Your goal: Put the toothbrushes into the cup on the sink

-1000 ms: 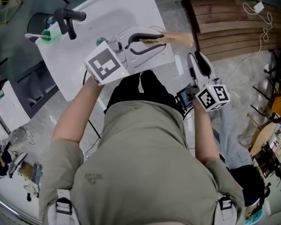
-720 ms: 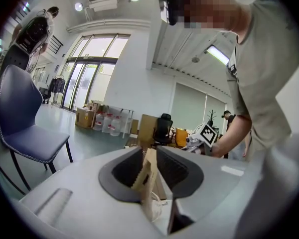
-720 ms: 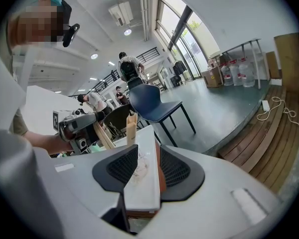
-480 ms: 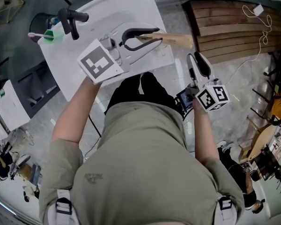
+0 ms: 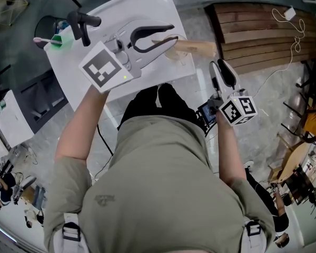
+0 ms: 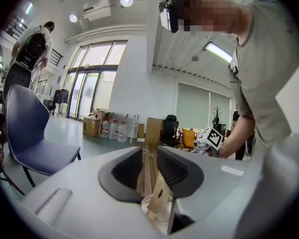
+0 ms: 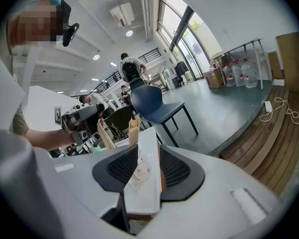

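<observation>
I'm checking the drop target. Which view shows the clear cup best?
The left gripper view: the cup sits right below the jaws, rim showing, with the held toothbrush over it. The right gripper view shows it side-on on the sink; the head view shows it only faintly.

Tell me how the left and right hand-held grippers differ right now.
The left hand-held gripper is over the sink; the right hand-held gripper hangs beside it. The left is shut on a wooden toothbrush; the right is open and empty. Both are white with dark jaws.
</observation>
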Tool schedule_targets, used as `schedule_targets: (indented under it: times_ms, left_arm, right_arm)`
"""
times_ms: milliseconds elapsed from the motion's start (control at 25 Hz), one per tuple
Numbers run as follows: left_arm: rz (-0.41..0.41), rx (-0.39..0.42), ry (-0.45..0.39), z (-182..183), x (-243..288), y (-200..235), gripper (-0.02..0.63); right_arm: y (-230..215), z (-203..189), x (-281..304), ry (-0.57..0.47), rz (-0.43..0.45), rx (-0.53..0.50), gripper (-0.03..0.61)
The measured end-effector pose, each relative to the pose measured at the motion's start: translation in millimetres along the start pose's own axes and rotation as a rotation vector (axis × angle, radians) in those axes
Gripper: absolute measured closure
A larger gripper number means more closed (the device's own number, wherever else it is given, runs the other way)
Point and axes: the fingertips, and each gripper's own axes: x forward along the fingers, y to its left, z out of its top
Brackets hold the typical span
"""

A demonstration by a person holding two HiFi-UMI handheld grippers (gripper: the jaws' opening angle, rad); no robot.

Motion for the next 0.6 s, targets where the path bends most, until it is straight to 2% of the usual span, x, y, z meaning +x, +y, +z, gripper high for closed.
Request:
schedule_targets:
  times_ms: [320, 600]
  left_arm:
    - [0.037, 0.019, -0.035, 22, -6, 11, 0.56]
    - [0.144, -0.042, -0.056, 27, -25, 27, 0.561]
  right_arm:
    - [-1, 9, 1, -0.009, 0.001, -0.008, 0.437]
    - [-3, 22, 0, -0.029, 0.006, -0.022, 0.437]
